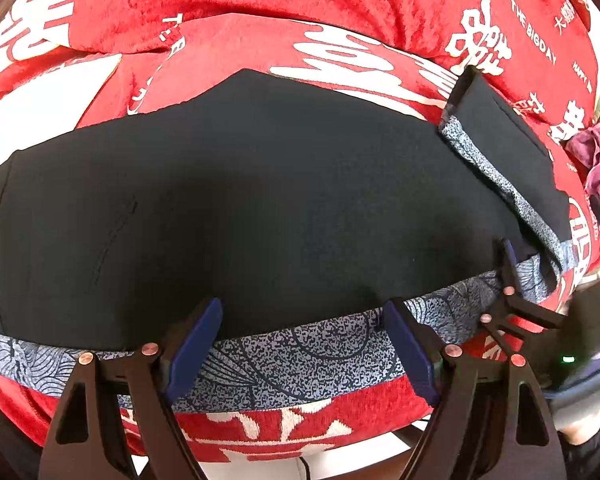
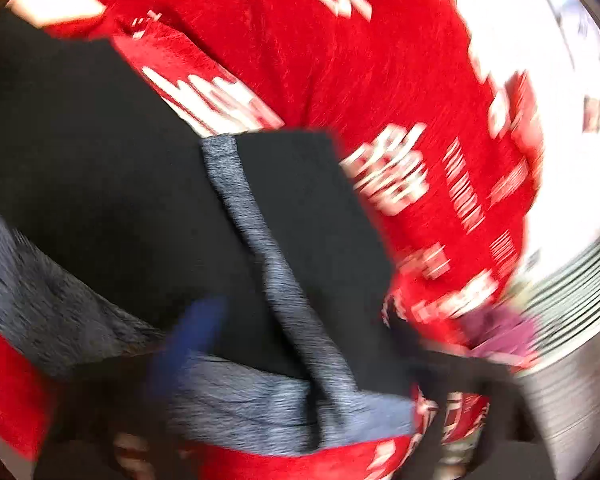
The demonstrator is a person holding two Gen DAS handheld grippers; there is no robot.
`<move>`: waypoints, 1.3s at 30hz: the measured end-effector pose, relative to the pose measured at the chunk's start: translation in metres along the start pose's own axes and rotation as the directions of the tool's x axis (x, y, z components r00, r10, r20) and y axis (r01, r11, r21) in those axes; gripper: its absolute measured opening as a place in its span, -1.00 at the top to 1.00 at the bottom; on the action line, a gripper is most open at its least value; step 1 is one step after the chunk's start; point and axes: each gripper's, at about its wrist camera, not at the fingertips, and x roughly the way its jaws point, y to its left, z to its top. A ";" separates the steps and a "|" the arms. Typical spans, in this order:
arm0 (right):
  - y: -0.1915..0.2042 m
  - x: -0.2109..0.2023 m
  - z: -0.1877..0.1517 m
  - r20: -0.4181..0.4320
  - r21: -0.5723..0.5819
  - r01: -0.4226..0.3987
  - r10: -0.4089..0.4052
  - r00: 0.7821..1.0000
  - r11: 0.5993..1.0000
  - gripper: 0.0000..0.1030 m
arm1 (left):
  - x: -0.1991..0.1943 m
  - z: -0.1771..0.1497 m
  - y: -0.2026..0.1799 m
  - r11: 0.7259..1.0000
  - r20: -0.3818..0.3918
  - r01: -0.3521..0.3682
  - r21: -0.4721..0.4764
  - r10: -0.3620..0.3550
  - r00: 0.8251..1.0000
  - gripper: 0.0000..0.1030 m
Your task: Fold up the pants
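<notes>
Black pants [image 1: 260, 200] with a grey patterned waistband [image 1: 300, 356] lie spread on a red blanket [image 1: 260, 4]. A corner of the pants [image 1: 512, 152] is folded over at the right, grey lining showing. My left gripper [image 1: 304, 344] is open, fingers either side of the waistband at the near edge. My right gripper [image 1: 512, 280] shows at the right edge of the pants. In the blurred right wrist view the folded flap [image 2: 320, 240] and waistband [image 2: 260, 400] fill the middle; the right gripper [image 2: 292, 344] looks open, one blue pad [image 2: 192, 336] showing.
The red blanket with white lettering [image 2: 360, 80] covers the whole surface. A purple cloth [image 1: 596, 160] lies at the far right; it also shows in the right wrist view [image 2: 500, 332]. A white area [image 2: 560, 160] lies beyond the blanket's right edge.
</notes>
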 end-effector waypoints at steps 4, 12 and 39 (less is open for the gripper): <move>0.000 0.018 0.015 -0.033 0.021 -0.047 0.047 0.998 0.999 -1.00 | 0.000 0.000 -0.001 1.000 -0.003 -0.006 0.014 0.006 1.000 -0.63; -0.056 0.032 0.004 -0.078 0.232 -0.158 0.181 0.980 0.960 -1.00 | 0.002 0.000 -0.004 1.000 -0.007 -0.020 0.011 0.020 1.000 -0.69; -0.173 0.139 -0.231 0.239 0.939 -0.344 0.694 0.680 0.014 0.64 | 0.012 0.004 -0.054 0.993 -0.048 -0.064 0.097 0.069 0.996 -0.76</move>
